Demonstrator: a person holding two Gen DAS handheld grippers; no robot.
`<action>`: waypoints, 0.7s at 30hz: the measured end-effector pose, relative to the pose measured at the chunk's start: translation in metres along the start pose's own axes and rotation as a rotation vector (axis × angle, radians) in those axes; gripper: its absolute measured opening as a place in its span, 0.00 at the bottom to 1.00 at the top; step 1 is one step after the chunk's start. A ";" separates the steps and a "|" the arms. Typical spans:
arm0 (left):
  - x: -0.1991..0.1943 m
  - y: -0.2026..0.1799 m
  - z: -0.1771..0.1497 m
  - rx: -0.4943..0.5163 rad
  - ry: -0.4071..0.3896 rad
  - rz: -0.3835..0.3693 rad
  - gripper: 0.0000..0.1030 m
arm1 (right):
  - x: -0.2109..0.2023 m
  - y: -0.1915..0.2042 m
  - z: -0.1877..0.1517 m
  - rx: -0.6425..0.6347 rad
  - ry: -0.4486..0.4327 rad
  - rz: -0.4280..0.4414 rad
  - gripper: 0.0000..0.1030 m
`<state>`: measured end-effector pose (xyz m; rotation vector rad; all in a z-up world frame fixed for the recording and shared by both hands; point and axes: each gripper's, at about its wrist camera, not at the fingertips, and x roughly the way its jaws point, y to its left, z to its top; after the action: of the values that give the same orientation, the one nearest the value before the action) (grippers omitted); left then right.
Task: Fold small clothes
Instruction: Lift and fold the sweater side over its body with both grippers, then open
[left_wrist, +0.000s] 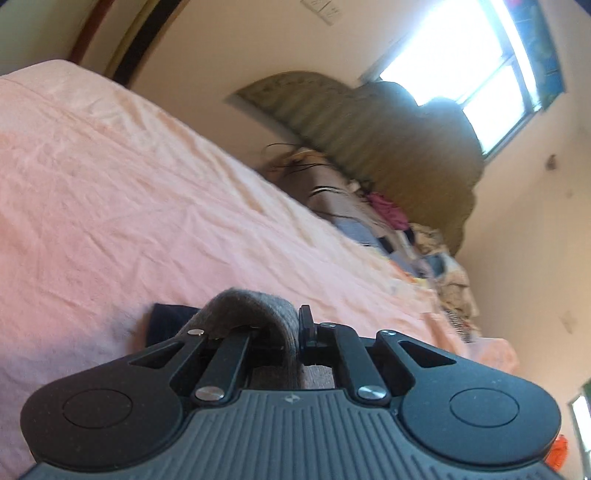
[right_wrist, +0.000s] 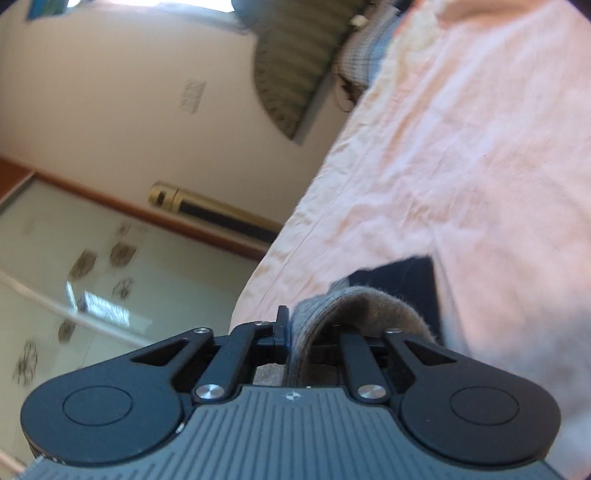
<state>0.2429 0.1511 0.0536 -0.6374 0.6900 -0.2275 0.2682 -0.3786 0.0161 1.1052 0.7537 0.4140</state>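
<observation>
A grey knit garment (left_wrist: 243, 302) loops over the left finger of my left gripper (left_wrist: 288, 321) and runs down between its fingers, which are shut on it. In the right wrist view the same grey knit garment (right_wrist: 354, 302) drapes over the right finger of my right gripper (right_wrist: 301, 321), pinched against the left finger; the right fingertip is hidden under the fabric. A dark navy cloth (left_wrist: 166, 321) lies on the pink bed sheet (left_wrist: 147, 184) just beyond the left gripper. From the right wrist the navy cloth (right_wrist: 399, 280) shows behind the grey fabric.
The pink sheet (right_wrist: 461, 147) covers a wide bed. A heap of mixed clothes (left_wrist: 388, 221) lies along its far side below an olive padded headboard (left_wrist: 388, 147). A bright window (left_wrist: 461, 55) is above. The bed's edge drops to a glossy sliding door (right_wrist: 74, 258).
</observation>
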 end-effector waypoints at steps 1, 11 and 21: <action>0.010 0.004 0.001 -0.024 0.026 0.067 0.12 | 0.006 -0.006 -0.001 0.027 -0.026 -0.042 0.57; -0.113 0.045 -0.071 -0.107 -0.100 0.109 0.90 | -0.076 0.004 -0.081 -0.167 0.027 -0.075 0.97; -0.152 0.047 -0.175 -0.300 -0.085 0.013 0.90 | -0.136 -0.012 -0.162 -0.104 0.041 -0.149 1.00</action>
<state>0.0128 0.1665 0.0000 -0.9232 0.6516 -0.0838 0.0567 -0.3666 0.0114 0.9390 0.8355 0.3469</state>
